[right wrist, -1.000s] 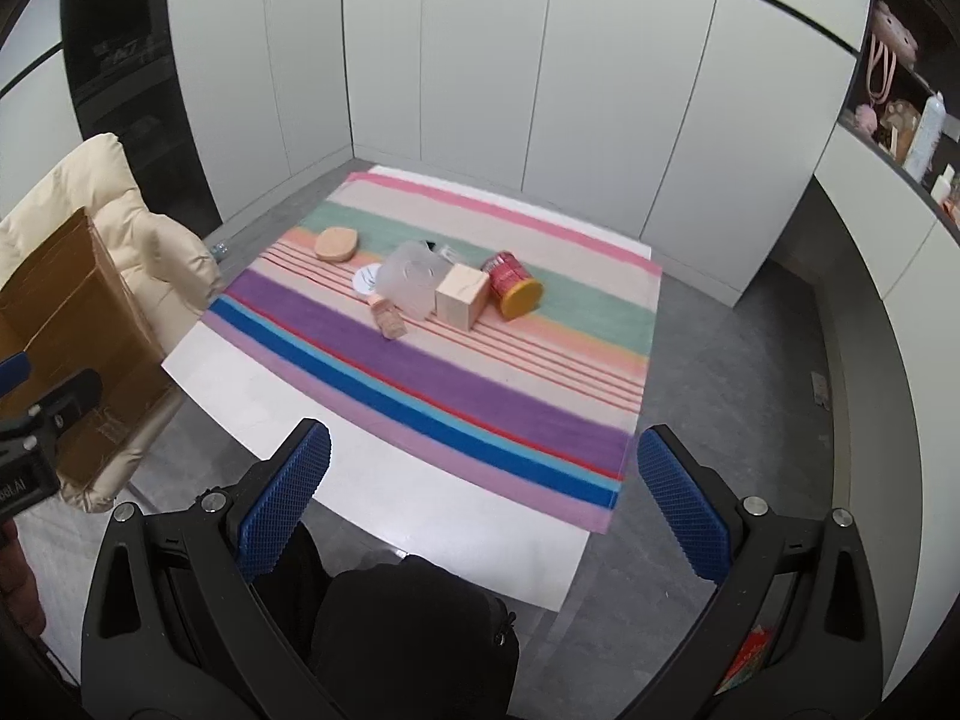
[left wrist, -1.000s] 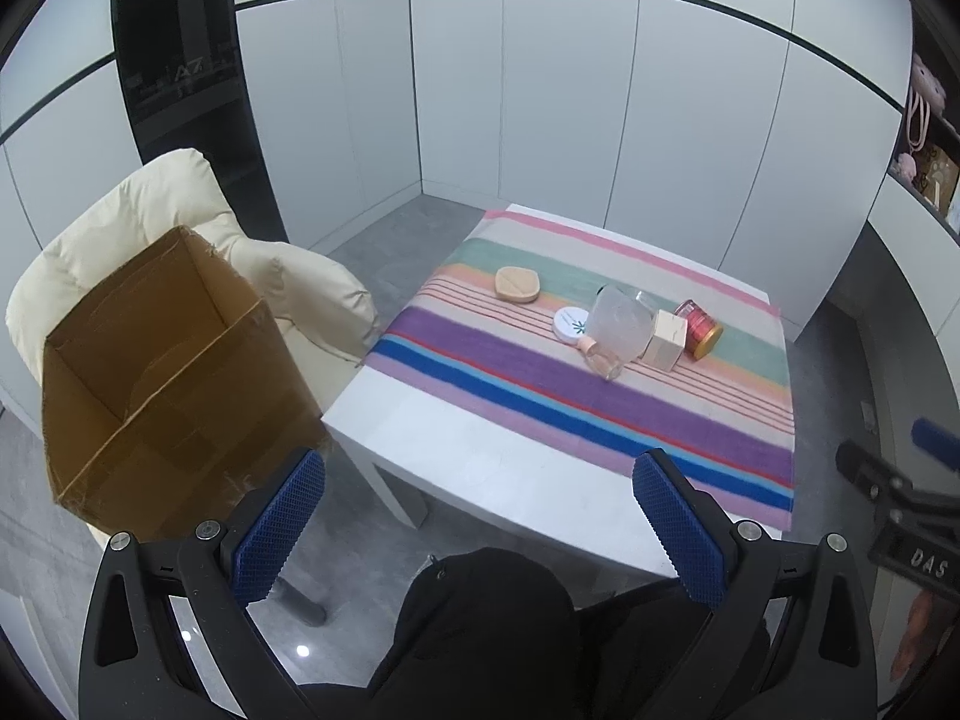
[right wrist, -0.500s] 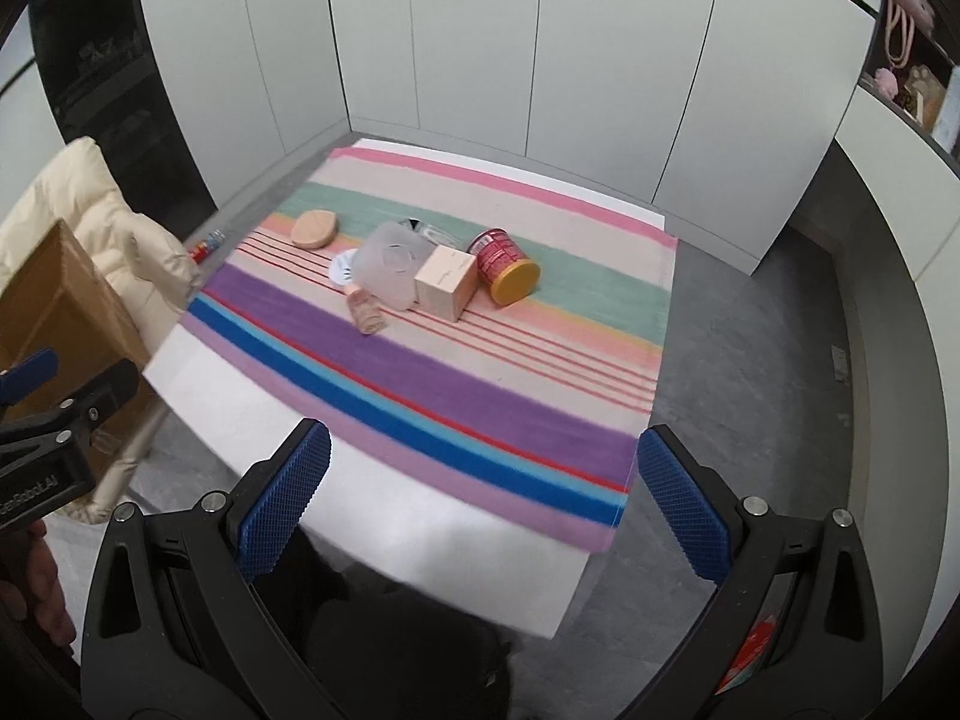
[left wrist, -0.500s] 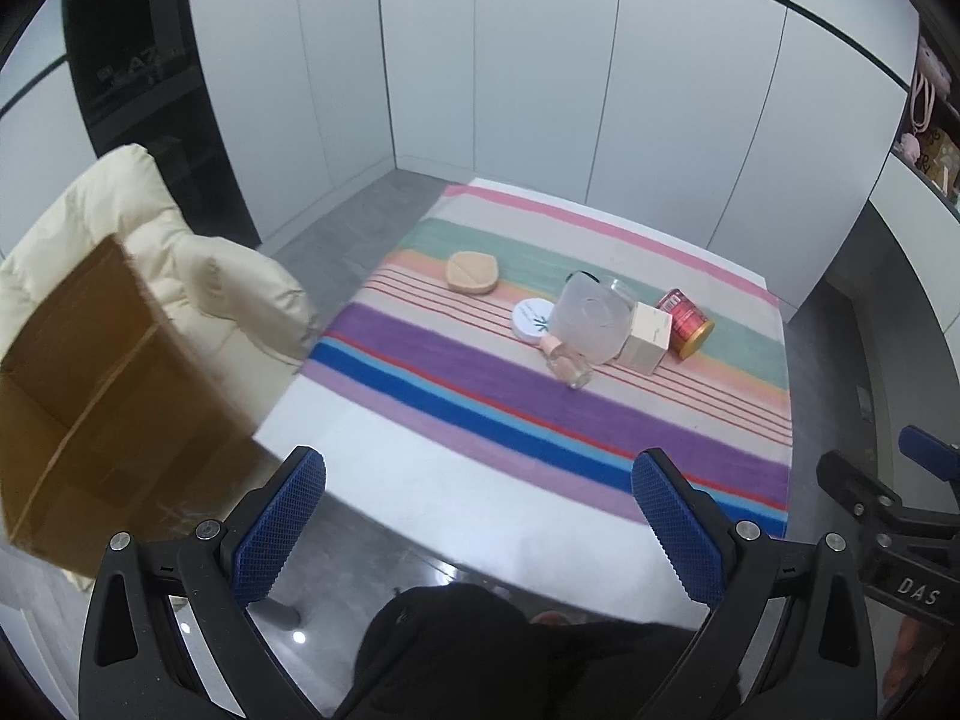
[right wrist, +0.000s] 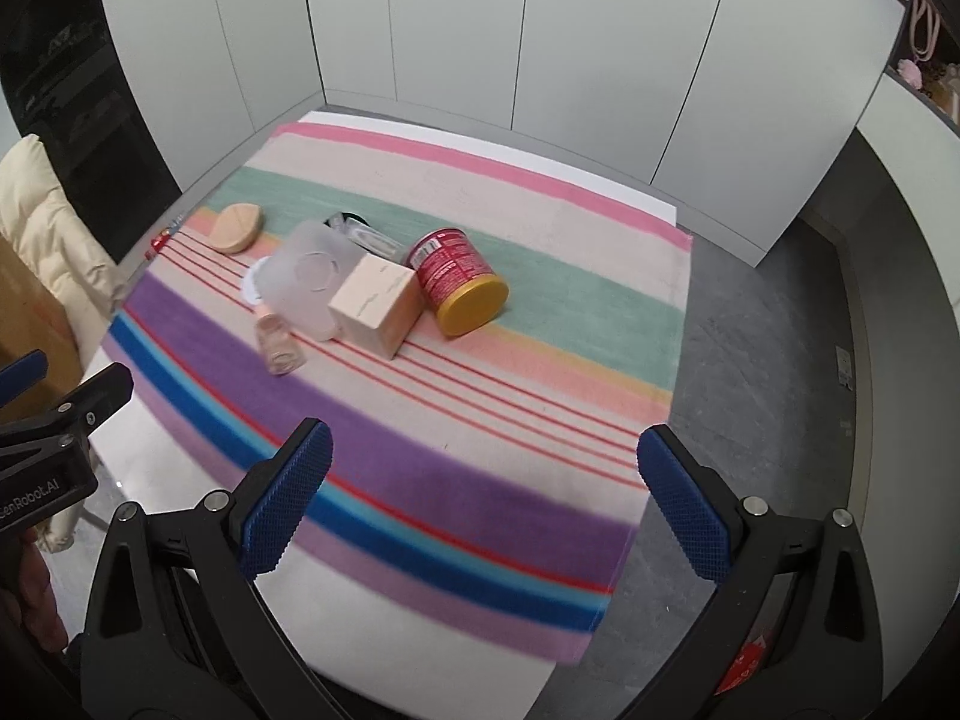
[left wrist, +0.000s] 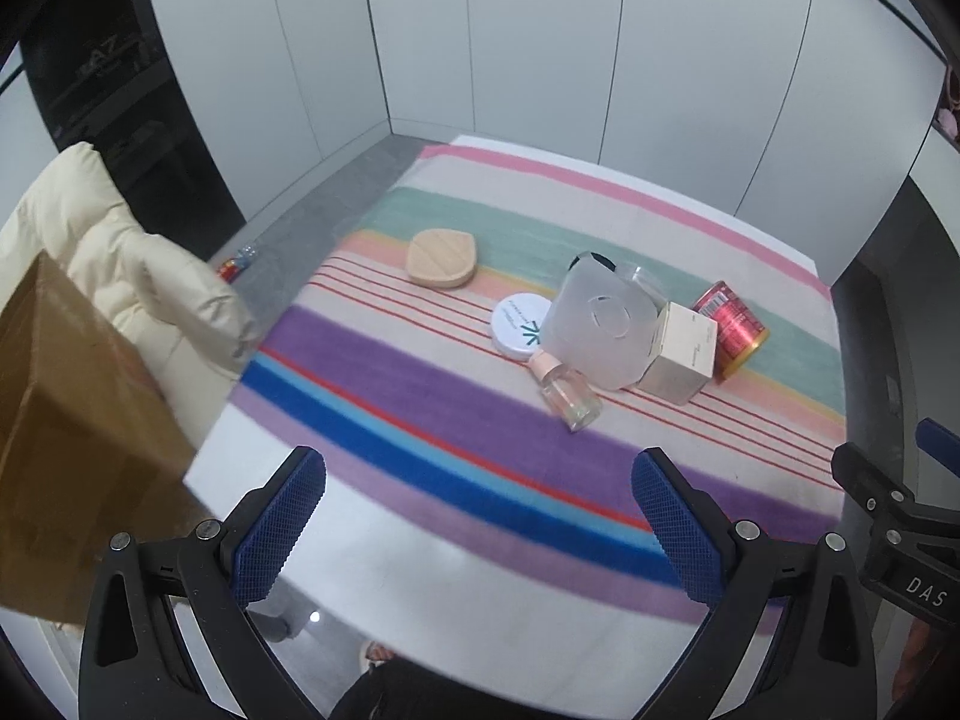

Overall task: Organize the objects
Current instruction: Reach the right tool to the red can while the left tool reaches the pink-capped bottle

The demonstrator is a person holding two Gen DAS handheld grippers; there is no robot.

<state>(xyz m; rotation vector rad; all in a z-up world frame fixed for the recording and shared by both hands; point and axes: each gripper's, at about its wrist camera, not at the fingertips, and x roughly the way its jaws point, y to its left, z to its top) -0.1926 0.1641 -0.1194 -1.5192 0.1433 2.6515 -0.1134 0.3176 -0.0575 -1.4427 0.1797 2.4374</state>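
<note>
Both claws, left (left wrist: 477, 516) and right (right wrist: 483, 498), gape empty; ahead, the can (right wrist: 459, 273), carton (right wrist: 375, 300) and bottle (right wrist: 276, 345) lie unsorted on the worktop (right wrist: 420, 648).

Lighting's pretty even and soft, bright indoor light from above, hardly any hard shadows. Heavy fisheye bend on both views, with the wall panels (left wrist: 540, 30) curving and black corners. Motion blur smears the cardboard box (left wrist: 78, 432) and the striped cloth (right wrist: 450, 480) near the bottom; a small glare spot sits on the bench (left wrist: 420, 588) edge.
</note>
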